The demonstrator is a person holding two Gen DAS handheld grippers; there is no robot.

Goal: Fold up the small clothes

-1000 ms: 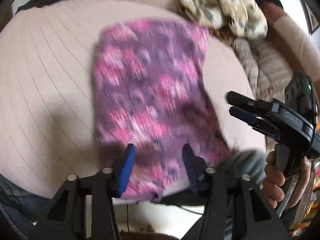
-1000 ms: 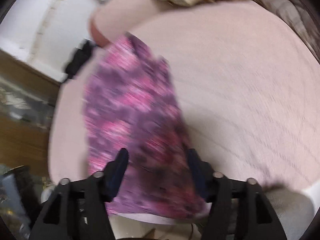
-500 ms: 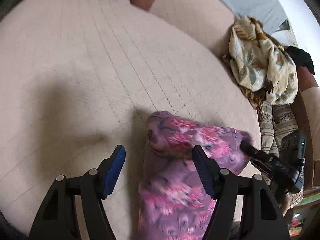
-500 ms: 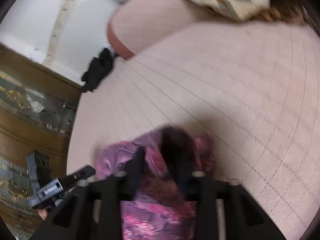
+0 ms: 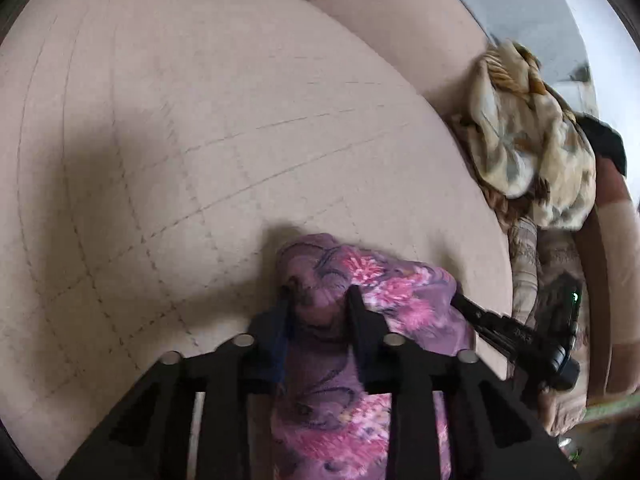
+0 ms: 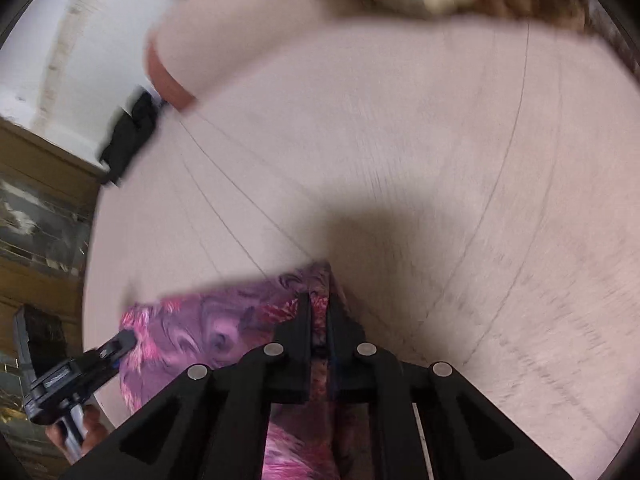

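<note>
While the right gripper pinches tight and the left gripper, jaws just narrowed, clamps the purple-and-pink floral cloth garment's far edge on the near beige quilted cushion, the fold seems begun, needing that edge drawn over evenly.

Soft printed cloth garment on matt quilted fabric cushion.

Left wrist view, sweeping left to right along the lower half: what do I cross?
Beige quilted cushion surface → left gripper closing on purple-pink floral garment → right gripper pinching its other corner → striped brown fabric.
</note>
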